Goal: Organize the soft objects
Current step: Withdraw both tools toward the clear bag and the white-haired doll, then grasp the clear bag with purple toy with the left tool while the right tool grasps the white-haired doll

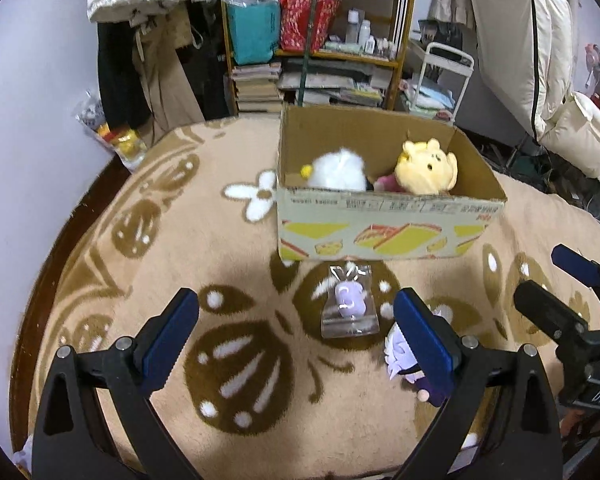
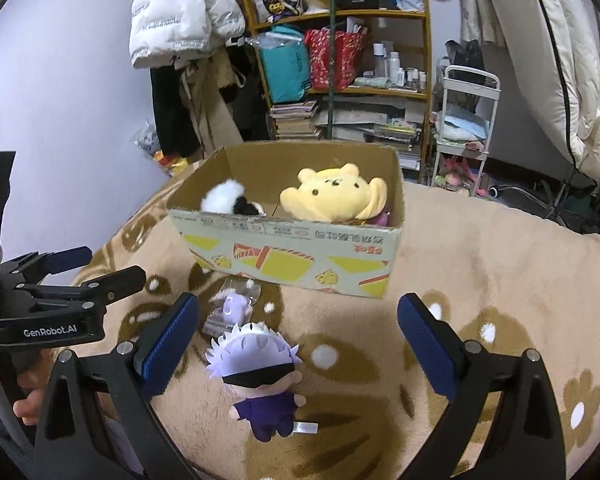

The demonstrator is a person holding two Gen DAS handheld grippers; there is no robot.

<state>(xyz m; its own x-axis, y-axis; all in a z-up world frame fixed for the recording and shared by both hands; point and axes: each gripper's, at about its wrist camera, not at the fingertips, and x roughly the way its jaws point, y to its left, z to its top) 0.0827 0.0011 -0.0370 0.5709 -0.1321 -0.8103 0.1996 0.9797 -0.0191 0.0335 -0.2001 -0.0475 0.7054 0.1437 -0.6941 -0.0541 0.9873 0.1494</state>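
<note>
An open cardboard box (image 1: 388, 224) (image 2: 292, 256) stands on the beige blanket. It holds a yellow bear plush (image 1: 426, 168) (image 2: 332, 196) and a white plush (image 1: 336, 172) (image 2: 226, 198). A small lilac toy in a clear bag (image 1: 350, 300) (image 2: 234, 306) lies in front of the box. A white-haired doll in purple (image 2: 260, 376) (image 1: 400, 360) lies beside it. My left gripper (image 1: 296, 336) is open and empty above the blanket, just short of the bag. My right gripper (image 2: 298, 340) is open and empty, over the doll.
The blanket (image 1: 204, 240) has brown and white flower patterns. Behind it stand a cluttered wooden shelf (image 1: 316, 32), hanging coats (image 1: 148, 60), a white cart (image 2: 468, 120) and a white duvet (image 1: 540, 60). The blanket drops off at its left edge by the wall.
</note>
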